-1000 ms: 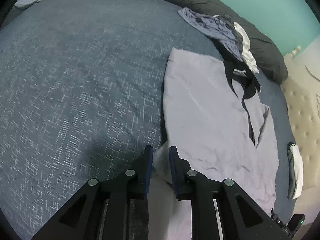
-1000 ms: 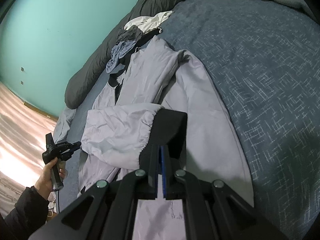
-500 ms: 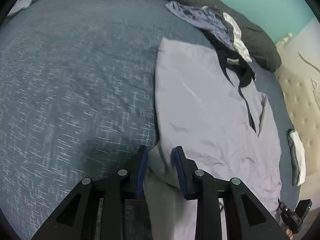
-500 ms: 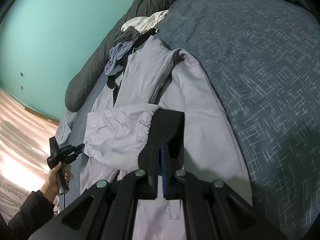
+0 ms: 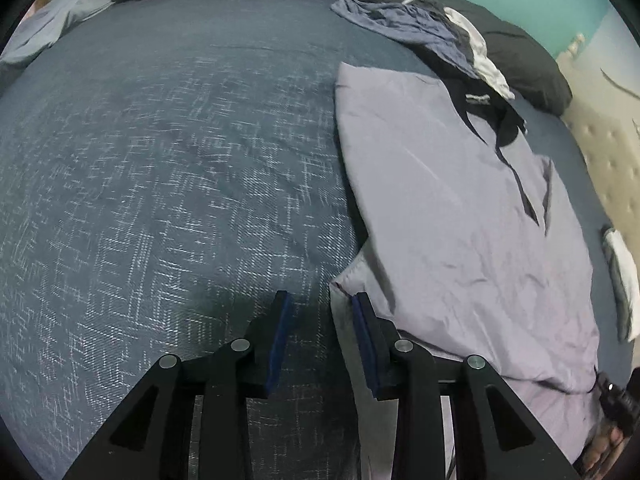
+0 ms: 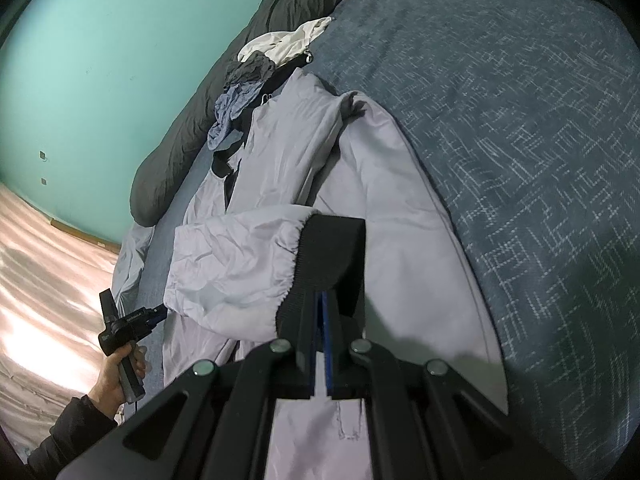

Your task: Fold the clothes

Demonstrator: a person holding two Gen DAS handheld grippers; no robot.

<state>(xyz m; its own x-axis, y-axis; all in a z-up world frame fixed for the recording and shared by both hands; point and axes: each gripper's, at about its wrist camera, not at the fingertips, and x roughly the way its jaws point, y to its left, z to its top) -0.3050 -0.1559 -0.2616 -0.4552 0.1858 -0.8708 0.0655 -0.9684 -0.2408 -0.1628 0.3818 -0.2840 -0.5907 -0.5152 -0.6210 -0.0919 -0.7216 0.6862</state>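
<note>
On bedspread (image 5: 160, 168): jacket (image 5: 460, 220), collar far.

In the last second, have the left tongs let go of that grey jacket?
Yes. The left tongs have opened and slid left off the grey jacket; the dark bedspread now shows between their pads.

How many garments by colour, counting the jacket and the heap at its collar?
lavender-grey jacket: 1
blue garment: 1
dark grey garment: 1
white garment: 1
Total: 4
</note>
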